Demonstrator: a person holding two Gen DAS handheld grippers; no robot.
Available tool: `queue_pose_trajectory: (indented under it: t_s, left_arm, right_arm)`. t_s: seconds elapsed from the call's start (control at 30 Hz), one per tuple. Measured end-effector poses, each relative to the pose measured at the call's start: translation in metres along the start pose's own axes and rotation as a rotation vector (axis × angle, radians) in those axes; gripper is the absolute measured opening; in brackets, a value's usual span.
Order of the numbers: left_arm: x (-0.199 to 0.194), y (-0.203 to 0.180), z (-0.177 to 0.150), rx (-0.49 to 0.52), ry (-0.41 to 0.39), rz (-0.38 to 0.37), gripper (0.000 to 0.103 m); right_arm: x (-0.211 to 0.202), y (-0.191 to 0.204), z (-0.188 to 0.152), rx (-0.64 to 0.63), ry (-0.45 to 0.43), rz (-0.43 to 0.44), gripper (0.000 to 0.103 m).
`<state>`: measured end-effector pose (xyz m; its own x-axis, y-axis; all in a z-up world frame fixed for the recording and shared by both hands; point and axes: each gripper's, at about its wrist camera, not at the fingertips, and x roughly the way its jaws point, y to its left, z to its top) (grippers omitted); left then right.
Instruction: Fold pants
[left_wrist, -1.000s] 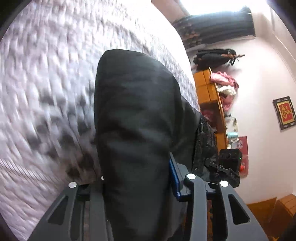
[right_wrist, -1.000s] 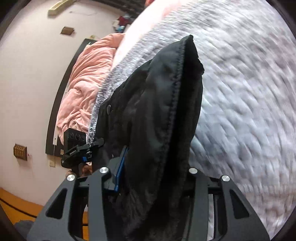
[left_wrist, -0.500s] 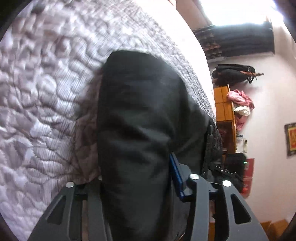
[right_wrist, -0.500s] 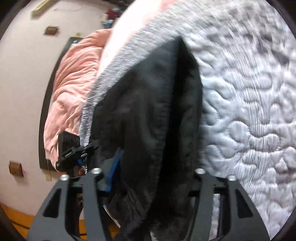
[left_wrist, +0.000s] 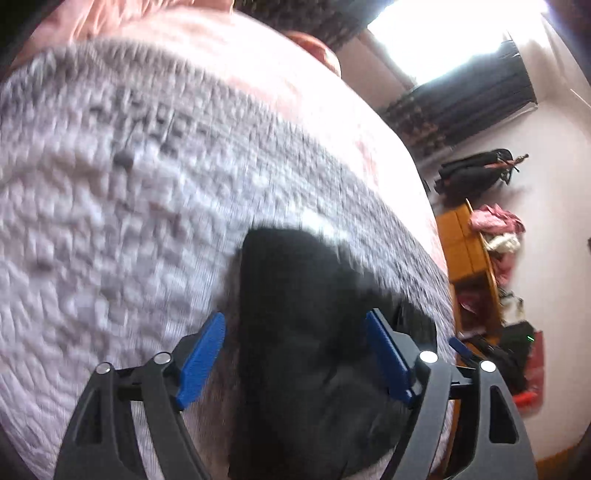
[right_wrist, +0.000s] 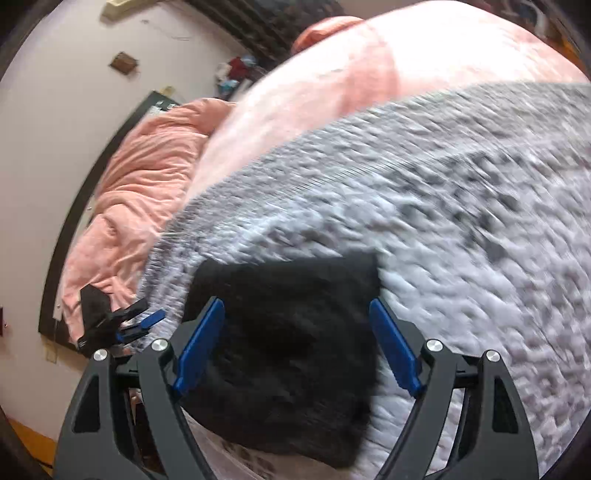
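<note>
The black pants (left_wrist: 303, 332) lie folded in a thick bundle on the grey quilted bedspread (left_wrist: 110, 221). They also show in the right wrist view (right_wrist: 291, 339) as a dark rectangle. My left gripper (left_wrist: 295, 350) is open, its blue pads (left_wrist: 201, 358) spread on either side of the bundle without touching it. My right gripper (right_wrist: 297, 347) is open too, its blue pads (right_wrist: 395, 347) spread wide over the other end of the pants. The left gripper shows small at the left of the right wrist view (right_wrist: 140, 325). Both views are motion-blurred.
A pink sheet and rumpled pink duvet (right_wrist: 147, 177) lie beyond the grey bedspread. A wooden shelf unit (left_wrist: 476, 266) with clothes stands against the white wall on the right, by a bright window with dark curtains (left_wrist: 480, 85). The bed's edge runs near the pants.
Both grippers were shut on the pants and holding them up. Now both have opened and drawn back, and the pants lie on the bedspread.
</note>
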<state>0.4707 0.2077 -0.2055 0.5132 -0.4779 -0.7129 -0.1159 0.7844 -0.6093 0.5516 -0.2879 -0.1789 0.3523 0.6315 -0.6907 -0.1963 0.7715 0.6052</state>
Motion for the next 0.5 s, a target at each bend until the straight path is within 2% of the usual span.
queue_pose_trajectory:
  t_s: [0.03, 0.1, 0.2, 0.23, 0.33, 0.4, 0.5]
  left_arm:
    - [0.005, -0.001, 0.006, 0.008, 0.000, 0.017, 0.080]
    - [0.030, -0.010, 0.019, 0.015, 0.024, 0.098, 0.079]
    - [0.068, 0.002, 0.020, 0.007, 0.122, 0.218, 0.077]
    - [0.076, 0.003, 0.018, 0.002, 0.135, 0.231, 0.077]
    - [0.079, 0.005, 0.017, -0.013, 0.144, 0.229, 0.077]
    - [0.065, 0.001, 0.015, -0.018, 0.118, 0.182, 0.076]
    - [0.025, -0.008, -0.003, 0.022, 0.042, 0.127, 0.077]
  right_arm:
    - [0.010, 0.006, 0.005, -0.002, 0.014, 0.011, 0.081]
    - [0.035, 0.007, 0.010, 0.023, 0.055, 0.007, 0.080]
    - [0.069, -0.019, 0.007, 0.112, 0.110, -0.053, 0.073]
    - [0.079, -0.031, 0.005, 0.129, 0.122, -0.069, 0.071]
    - [0.081, -0.036, 0.002, 0.153, 0.119, -0.059, 0.069]
    - [0.063, -0.028, 0.001, 0.144, 0.085, -0.015, 0.075]
    - [0.024, -0.011, -0.015, 0.110, 0.038, 0.058, 0.076]
